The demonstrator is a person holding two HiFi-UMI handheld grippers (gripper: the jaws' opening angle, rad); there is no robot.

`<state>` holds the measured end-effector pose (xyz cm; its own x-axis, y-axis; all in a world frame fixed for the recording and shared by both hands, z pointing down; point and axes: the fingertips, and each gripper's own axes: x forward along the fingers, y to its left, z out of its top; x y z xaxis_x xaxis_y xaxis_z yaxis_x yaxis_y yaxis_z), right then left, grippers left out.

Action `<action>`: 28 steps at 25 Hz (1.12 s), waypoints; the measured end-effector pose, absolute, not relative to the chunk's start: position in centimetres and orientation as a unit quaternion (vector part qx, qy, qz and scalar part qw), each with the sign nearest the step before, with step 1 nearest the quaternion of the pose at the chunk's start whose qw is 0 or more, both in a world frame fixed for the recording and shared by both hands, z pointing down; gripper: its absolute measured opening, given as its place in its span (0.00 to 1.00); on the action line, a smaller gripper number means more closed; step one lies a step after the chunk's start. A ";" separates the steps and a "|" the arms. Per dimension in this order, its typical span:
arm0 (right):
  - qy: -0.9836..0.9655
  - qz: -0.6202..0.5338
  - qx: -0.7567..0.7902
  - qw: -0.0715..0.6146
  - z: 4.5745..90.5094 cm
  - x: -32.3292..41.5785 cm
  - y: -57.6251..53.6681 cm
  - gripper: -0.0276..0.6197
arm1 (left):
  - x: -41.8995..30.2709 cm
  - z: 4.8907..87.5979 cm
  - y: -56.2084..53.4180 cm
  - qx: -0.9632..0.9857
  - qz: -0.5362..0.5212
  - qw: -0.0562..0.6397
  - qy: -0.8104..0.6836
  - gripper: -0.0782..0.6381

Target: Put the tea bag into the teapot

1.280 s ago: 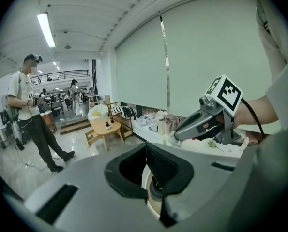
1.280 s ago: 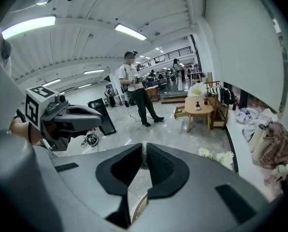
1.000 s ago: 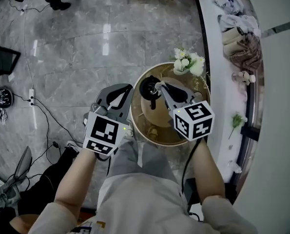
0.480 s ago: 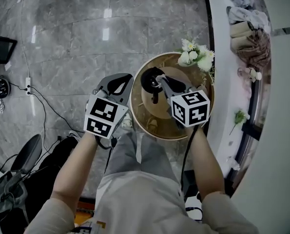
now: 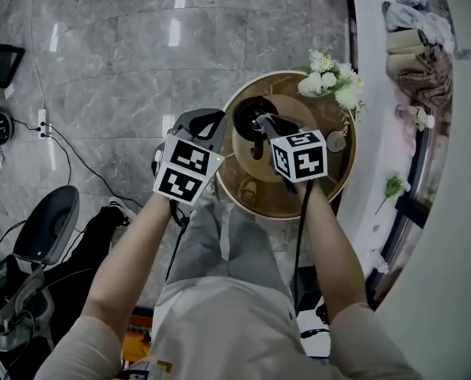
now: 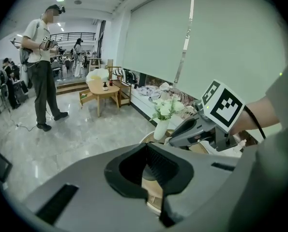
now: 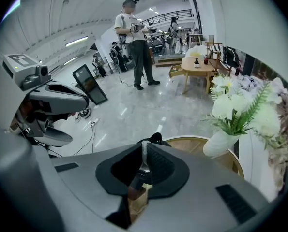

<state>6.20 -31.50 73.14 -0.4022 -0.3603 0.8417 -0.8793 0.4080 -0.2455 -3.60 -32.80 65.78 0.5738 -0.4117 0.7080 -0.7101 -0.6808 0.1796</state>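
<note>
Right tool (image 7: 144, 145) is clamped on the tea bag (image 7: 144, 157), by the black teapot (image 5: 249, 115) on the round wooden tabletop (image 5: 330, 182). Left tool (image 6: 144, 148) is closed and empty, beside its rim, above the grey marble floor (image 5: 100, 70).

**Both hand-held grippers out front, jaws together**

Both bare forearms reach forward from the torso. The left forearm (image 5: 128, 252) angles in from the left, and the right forearm (image 5: 326, 244) runs almost straight ahead. The left hand-held gripper (image 5: 217, 117) tilts downward, its jaws closed tip to tip with nothing between them. The right hand-held gripper (image 5: 260, 122), just beside it, points more steeply down. Its jaws are pinched on a thin pale strip of the tea bag (image 7: 142, 153).
</note>
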 end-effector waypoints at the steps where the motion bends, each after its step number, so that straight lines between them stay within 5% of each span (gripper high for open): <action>1: -0.755 0.360 0.408 0.366 73.7 6.2 -31.5 0.09 | -3.6 66.3 -32.6 0.855 0.328 0.233 -0.326 0.12; 19: -0.742 0.389 0.395 0.376 80.5 5.7 -31.1 0.09 | -2.8 71.1 -29.6 0.843 0.340 0.282 -0.309 0.12; 22: -0.745 0.393 0.393 0.368 80.3 5.6 -31.0 0.21 | -2.7 71.1 -29.2 0.842 0.338 0.287 -0.307 0.12; 28: -0.751 0.369 0.395 0.379 78.7 5.6 -30.8 0.23 | -3.0 70.2 -28.9 0.844 0.335 0.281 -0.311 0.12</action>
